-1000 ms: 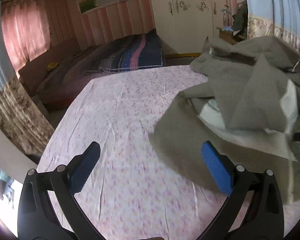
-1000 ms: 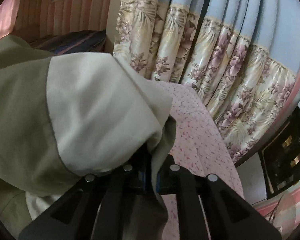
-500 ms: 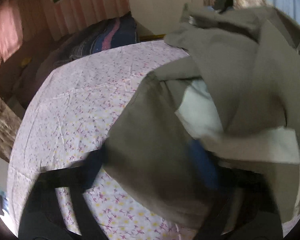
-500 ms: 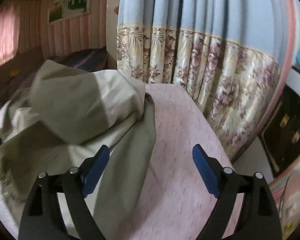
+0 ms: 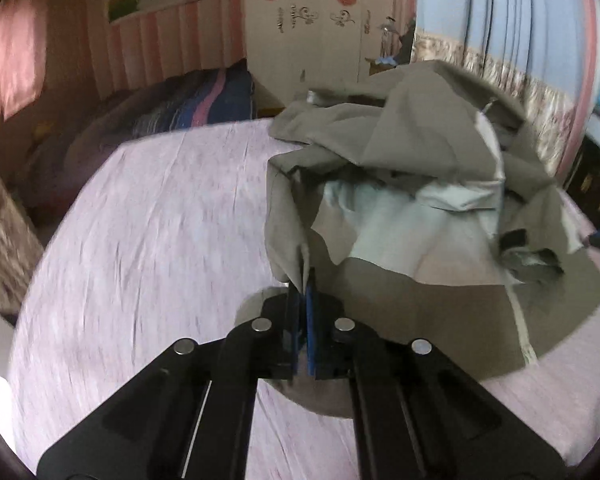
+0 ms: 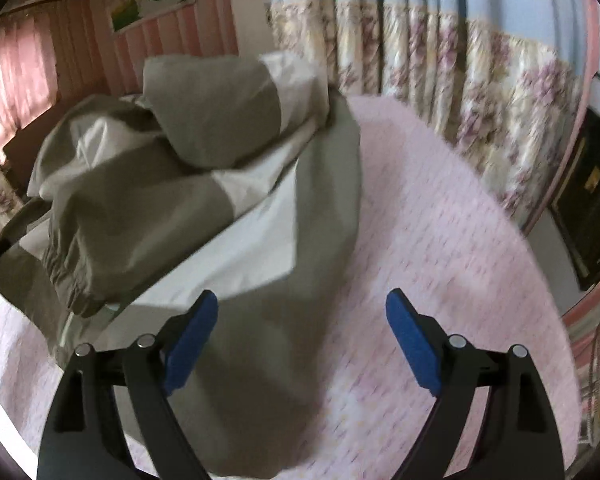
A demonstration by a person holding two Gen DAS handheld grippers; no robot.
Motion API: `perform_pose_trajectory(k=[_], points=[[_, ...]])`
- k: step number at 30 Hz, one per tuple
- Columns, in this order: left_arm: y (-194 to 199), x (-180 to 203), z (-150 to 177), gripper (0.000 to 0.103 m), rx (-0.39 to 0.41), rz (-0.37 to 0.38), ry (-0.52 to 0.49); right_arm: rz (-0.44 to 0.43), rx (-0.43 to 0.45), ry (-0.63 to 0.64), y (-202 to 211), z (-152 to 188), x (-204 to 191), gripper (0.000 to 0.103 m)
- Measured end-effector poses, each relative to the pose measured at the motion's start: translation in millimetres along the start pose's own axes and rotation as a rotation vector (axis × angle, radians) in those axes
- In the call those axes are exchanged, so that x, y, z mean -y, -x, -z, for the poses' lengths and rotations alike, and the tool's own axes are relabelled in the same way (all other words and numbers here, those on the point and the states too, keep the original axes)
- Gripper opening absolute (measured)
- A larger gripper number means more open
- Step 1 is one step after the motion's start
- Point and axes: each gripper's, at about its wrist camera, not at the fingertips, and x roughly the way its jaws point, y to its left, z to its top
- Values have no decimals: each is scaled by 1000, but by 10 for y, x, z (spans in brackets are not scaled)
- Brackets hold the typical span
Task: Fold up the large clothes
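The left gripper [image 5: 303,292] pinches an edge of the olive jacket [image 5: 400,152] — crumpled on the pink sheet [image 5: 160,220]. The right gripper [image 6: 302,332] hangs spread over its near hem.

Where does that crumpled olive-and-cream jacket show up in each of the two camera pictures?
Left wrist view: the jacket fills the right half, its edge pinched in the shut left tool.
Right wrist view: the jacket lies left of centre, ahead of the open right tool.
Shared landmark: the pink flowered sheet under it.
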Motion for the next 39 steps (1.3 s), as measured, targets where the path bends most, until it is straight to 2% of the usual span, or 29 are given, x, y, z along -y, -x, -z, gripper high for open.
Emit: perform_pose_trajectory(k=[3,5,6,8,9,11,12,13,15,17,19,23,25,28,31,35,37,39], points=[[274,31,381,1,-7,-3,47,9,-12,6,-12,86,18,86],[384,32,521,1,-4,-24,66,6,-14,-1,13,110,47,86],[410,9,557,1,-3,-42,80,6,-6,2,48,103,48,86],[534,-9,577,2,22,-134,68,1,15,18,130,58,9,86],[585,-28,548,5,25,-153,72,-3,35,27,190,6,-21,86],[670,-101,411,35,34,-172,80,-13,66,37,293,-68,-83,87],[712,-107,338,65,52,-188,73,-20,89,43,348,-133,-127,87],[763,-105,248,82,82,-205,68,-24,105,51,386,-187,-167,90],[841,-51,47,95,126,-186,53,-31,140,76,461,-308,-300,91],[805,-7,-164,100,136,-147,48,-40,168,100,520,-424,-454,91],[657,39,-371,100,117,-97,38,-48,185,130,542,-558,-595,93],[327,105,-643,100,76,-84,28,-70,219,201,507,-873,-901,95],[137,84,-740,100,63,-102,25,-93,227,236,422,-1055,-1060,96],[-304,-17,-971,100,7,-101,24,-100,222,275,190,-1315,-1259,96],[-702,-232,-1169,100,-41,-119,72,-107,214,293,-93,-1604,-1431,96],[-1235,-343,-1333,100,-135,-30,127,-78,151,339,-610,-1895,-1641,96],[-1492,-278,-1378,100,-187,27,110,-68,108,355,-852,-1975,-1685,96],[-1741,-137,-1422,100,-219,28,47,-61,77,365,-1077,-2052,-1688,92]])
